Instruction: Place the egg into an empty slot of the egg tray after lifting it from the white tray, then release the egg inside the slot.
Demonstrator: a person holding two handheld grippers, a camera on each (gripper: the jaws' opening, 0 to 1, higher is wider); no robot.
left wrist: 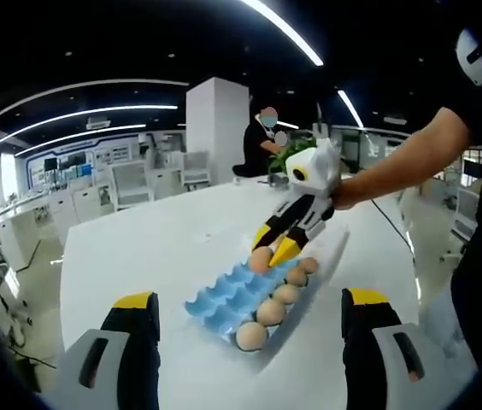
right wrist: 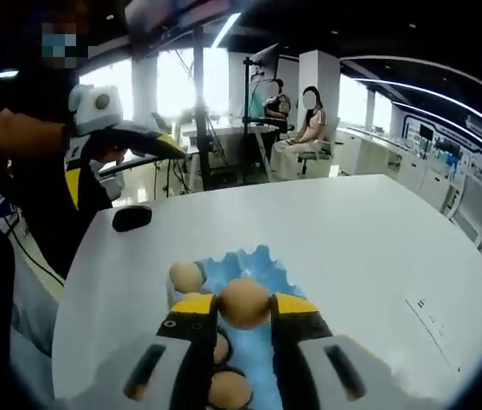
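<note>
My right gripper [right wrist: 243, 305] is shut on a tan egg [right wrist: 243, 301], held just above the blue egg tray [right wrist: 262, 260]. In the left gripper view, that right gripper [left wrist: 268, 254], carried by a person's hand, has the egg [left wrist: 261, 259] low over the far end of the blue egg tray [left wrist: 220, 299]. Several eggs [left wrist: 271, 312] lie in a row along the tray's right side, on what looks like a white tray [left wrist: 331, 252]. My left gripper [left wrist: 249, 301] is open with nothing between its fingers, back from the near end of the tray. The left gripper [right wrist: 143, 141] hovers at upper left.
Everything rests on a wide white table [left wrist: 138, 248]. A small black object [right wrist: 132, 218] lies near the table's edge. Another egg [right wrist: 186, 276] sits left of the held one. People sit beyond the table [right wrist: 296, 120], near a green plant [left wrist: 290, 154].
</note>
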